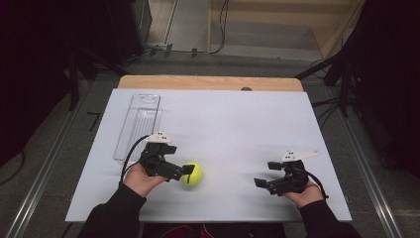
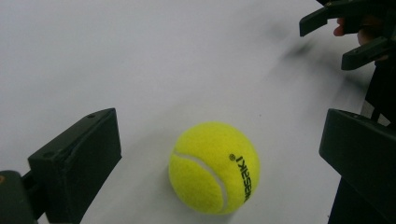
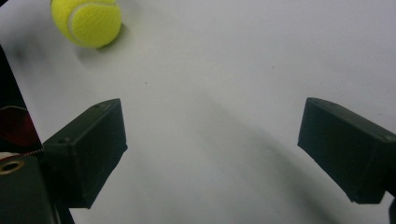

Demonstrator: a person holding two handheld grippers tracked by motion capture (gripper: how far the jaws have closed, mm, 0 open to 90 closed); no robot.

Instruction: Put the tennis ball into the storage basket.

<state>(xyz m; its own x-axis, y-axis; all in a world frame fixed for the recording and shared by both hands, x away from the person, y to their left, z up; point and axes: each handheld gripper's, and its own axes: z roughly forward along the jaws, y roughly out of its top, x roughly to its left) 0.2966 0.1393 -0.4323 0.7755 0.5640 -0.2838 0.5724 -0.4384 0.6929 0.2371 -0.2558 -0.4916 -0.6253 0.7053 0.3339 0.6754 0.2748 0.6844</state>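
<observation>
From above, your white table [image 1: 223,124] on a grey floor, dark room edges, tennis ball [image 1: 192,173] near your left gripper [image 1: 185,171], clear tray [image 1: 138,126] beyond, left gripper view, jaws wide, ball between, untouched, right gripper [image 2: 348,39] cropped, right gripper view, your jaws wide, empty, ball cropped top left.

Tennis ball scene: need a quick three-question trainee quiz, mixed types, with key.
1. True or false: the left gripper is clamped on the tennis ball.
2. Multiple choice: where does the clear plastic tray lie? A) at the table's far left B) between the two grippers C) under the ball
3. Short answer: what, if anything, sits between the jaws of the right gripper?

Key:
1. False. The jaws stand wide open on either side of the ball, which rests on the white table, touching neither.
2. A
3. Nothing; the jaws are open over bare table, with the ball off towards the left gripper.
</observation>
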